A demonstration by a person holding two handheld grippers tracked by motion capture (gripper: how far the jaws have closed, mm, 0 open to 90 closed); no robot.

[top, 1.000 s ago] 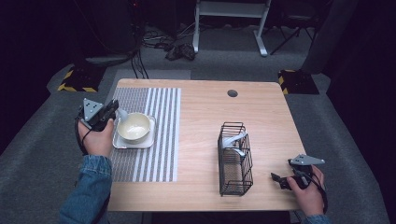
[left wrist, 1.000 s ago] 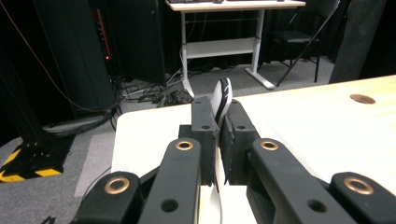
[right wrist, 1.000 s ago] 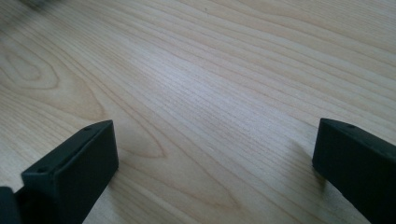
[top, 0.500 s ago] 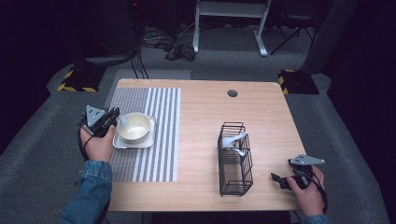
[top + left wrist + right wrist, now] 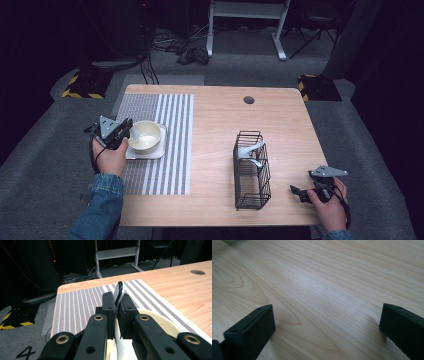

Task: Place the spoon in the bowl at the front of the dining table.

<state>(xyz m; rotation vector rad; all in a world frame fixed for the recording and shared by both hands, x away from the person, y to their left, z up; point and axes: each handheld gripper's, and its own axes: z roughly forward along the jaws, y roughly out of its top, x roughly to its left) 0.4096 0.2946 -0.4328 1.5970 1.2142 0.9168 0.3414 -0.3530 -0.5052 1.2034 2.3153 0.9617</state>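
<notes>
The left tongs (image 5: 117,312) clench a white spoon (image 5: 118,293) over the cream bowl (image 5: 145,136) at the worktop's (image 5: 280,120) left (likely to set it inside); the right tongs (image 5: 299,192) rest released, near right.

bowl (image 5: 145,136) 1 | plate (image 5: 146,152) 1 | wire basket (image 5: 251,170) 1 | striped mat (image 5: 165,150) 1

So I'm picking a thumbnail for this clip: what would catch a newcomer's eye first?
Probably the left gripper at the table's left, its jaws shut on a white spoon beside the cream bowl on the striped mat. Next, the black wire basket right of centre, holding pale utensils. The right gripper rests open at the near right edge.
</notes>
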